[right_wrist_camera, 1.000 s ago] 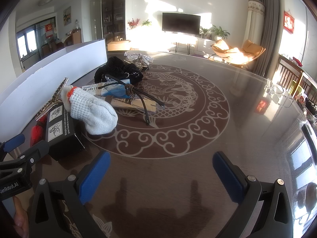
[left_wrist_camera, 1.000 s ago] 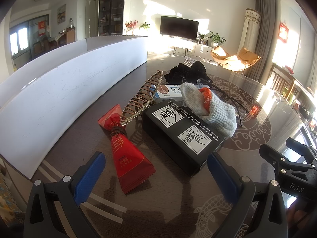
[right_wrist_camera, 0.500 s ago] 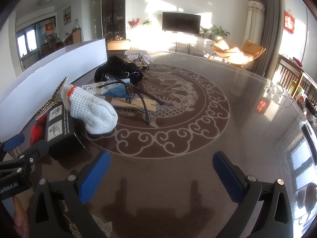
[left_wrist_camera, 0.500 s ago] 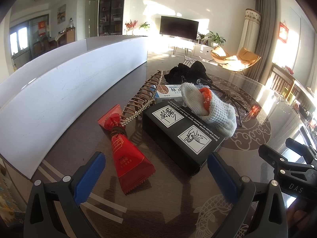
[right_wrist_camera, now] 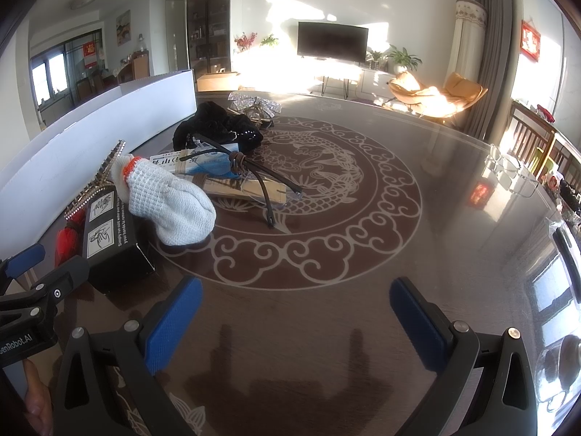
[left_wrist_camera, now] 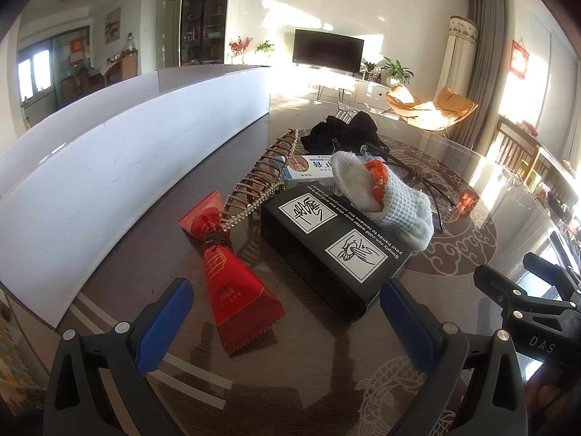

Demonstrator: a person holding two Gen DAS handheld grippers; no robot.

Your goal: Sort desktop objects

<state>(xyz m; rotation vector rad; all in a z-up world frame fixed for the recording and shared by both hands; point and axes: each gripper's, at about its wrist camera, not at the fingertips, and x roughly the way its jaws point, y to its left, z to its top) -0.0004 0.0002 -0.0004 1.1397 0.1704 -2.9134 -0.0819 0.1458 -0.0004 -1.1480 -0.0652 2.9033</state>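
A pile of items lies on the dark table (left_wrist_camera: 152,239). A red snack packet (left_wrist_camera: 236,287) rests nearest my left gripper (left_wrist_camera: 287,321), which is open and empty just short of it. Beside it sits a black box (left_wrist_camera: 334,250) (right_wrist_camera: 109,236) with a grey knit glove (left_wrist_camera: 385,200) (right_wrist_camera: 170,203) on top. A beaded hair clip (left_wrist_camera: 261,181), a blue-white carton (left_wrist_camera: 308,170) (right_wrist_camera: 203,163), black cloth (left_wrist_camera: 341,132) (right_wrist_camera: 218,130) and glasses (right_wrist_camera: 265,185) lie behind. My right gripper (right_wrist_camera: 296,321) is open over bare table, right of the pile.
A long white board (left_wrist_camera: 120,167) (right_wrist_camera: 90,134) stands along the table's left side. A silver sequin item (right_wrist_camera: 254,103) lies at the far end. The other gripper's black frame shows at the right edge (left_wrist_camera: 537,312) and left edge (right_wrist_camera: 32,305). Chairs stand at the right.
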